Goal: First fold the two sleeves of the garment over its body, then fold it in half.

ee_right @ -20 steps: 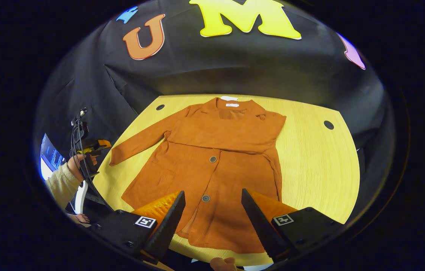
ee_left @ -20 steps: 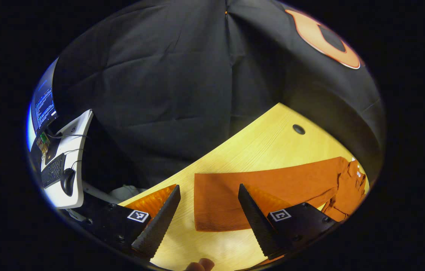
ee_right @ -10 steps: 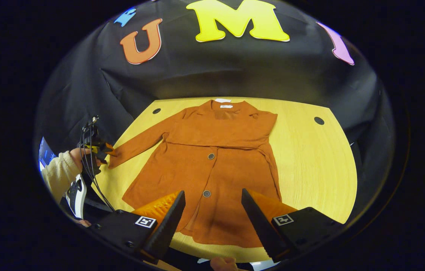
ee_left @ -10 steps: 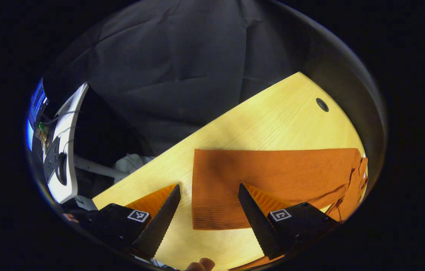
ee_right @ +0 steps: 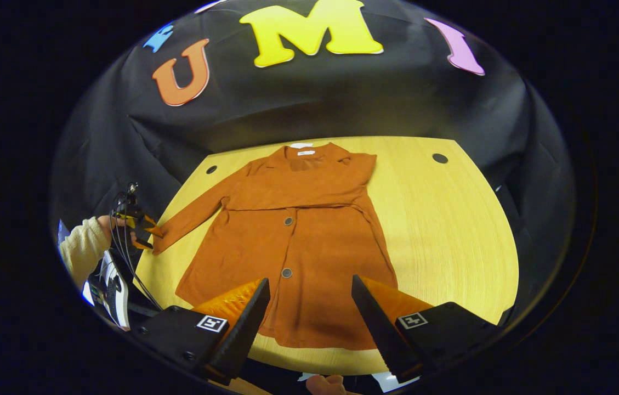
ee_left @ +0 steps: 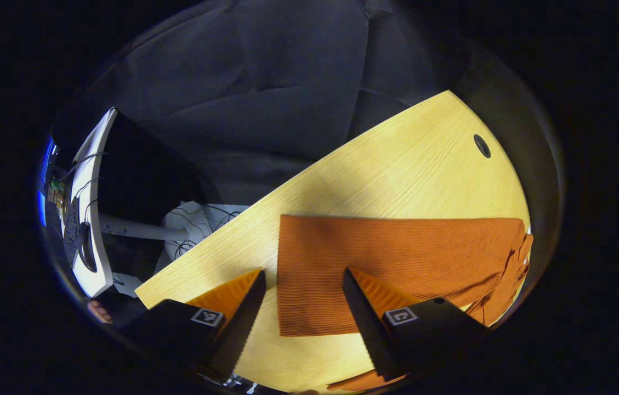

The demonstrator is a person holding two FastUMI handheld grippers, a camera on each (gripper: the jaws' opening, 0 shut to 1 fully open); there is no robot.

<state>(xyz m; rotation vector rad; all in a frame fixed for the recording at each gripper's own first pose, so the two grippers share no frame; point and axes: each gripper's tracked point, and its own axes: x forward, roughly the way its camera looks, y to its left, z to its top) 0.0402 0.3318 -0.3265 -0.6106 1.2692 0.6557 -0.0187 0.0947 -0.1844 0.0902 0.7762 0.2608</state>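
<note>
We hold the left gripper [ee_left: 301, 323] low over the near-left part of the pale yellow wooden table [ee_left: 397, 170], pointed at the cuff end of the garment's outstretched ribbed sleeve [ee_left: 386, 263]. Its jaws stand wide apart, with the cuff between them in the left gripper view; we cannot tell whether either finger touches the cloth. In the right gripper view we see that same gripper [ee_right: 145, 233] at the table's left edge, just at the sleeve's cuff, held by a hand [ee_right: 106, 225] in a cream knitted sleeve [ee_right: 76, 252].

We hold the right gripper [ee_right: 309, 323] above the near edge of the table, looking down the length of the rust-orange buttoned coat [ee_right: 293, 241]. Its jaws are wide too and hold nothing; the hem lies between them in the picture.

The coat lies flat on the table, collar toward the booth wall, hem toward us. Its other sleeve [ee_right: 298, 195] lies folded across the chest.

Against half a second ago, the left gripper has come lower and closer to the cuff, which now sits deeper between its fingers. The right gripper's view has swung rightward, so the coat sits further left in it. The coat itself lies as it did.
</note>
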